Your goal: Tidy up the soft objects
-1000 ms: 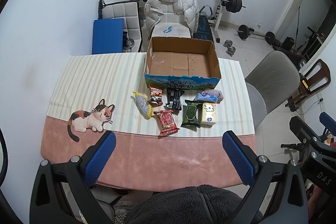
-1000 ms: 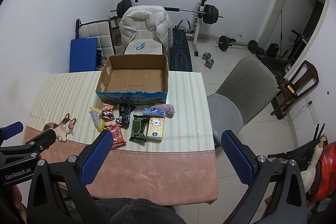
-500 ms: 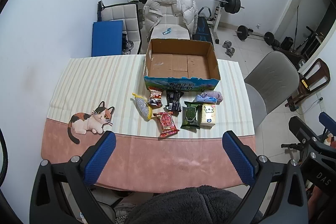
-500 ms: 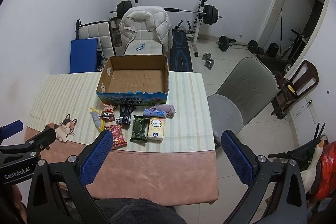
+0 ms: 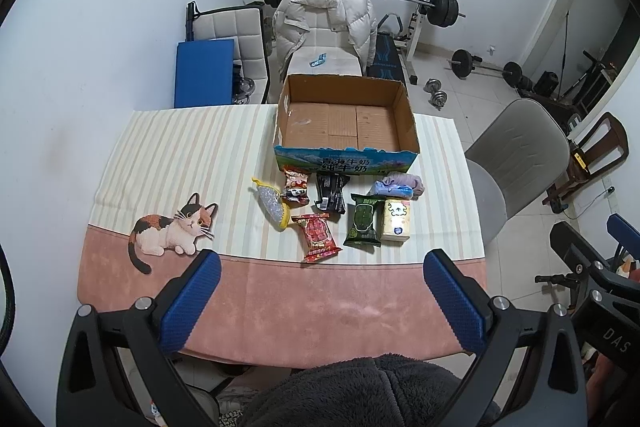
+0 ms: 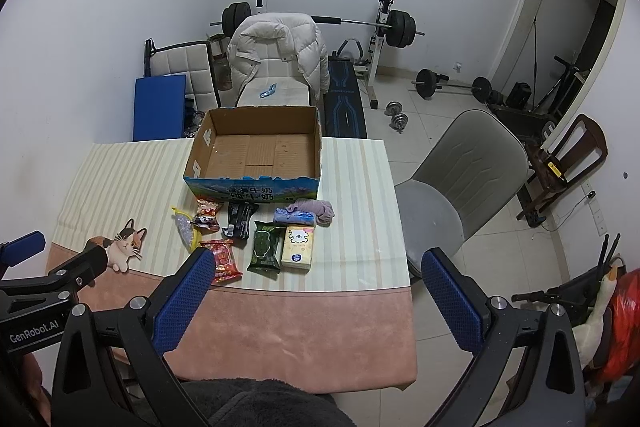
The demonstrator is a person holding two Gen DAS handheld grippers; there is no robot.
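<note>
Box: cardboard box [image 5: 344, 119] empty at bench [image 5: 168, 155] far edge, presumably the destination.
Items: soft packets [image 5: 362, 223] clustered just before box, mid-bench, untouched.
Left gripper [image 5: 320, 291]: released, raised over near edge.
Right gripper [image 6: 316, 293]: released, raised alongside, holding nothing.

Striped tablecloth [image 5: 180, 147], pink hem; brown box [image 5: 344, 119].

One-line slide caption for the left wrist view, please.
Open left gripper above the table edge, facing an empty cardboard box with soft packets laid out before it.
</note>
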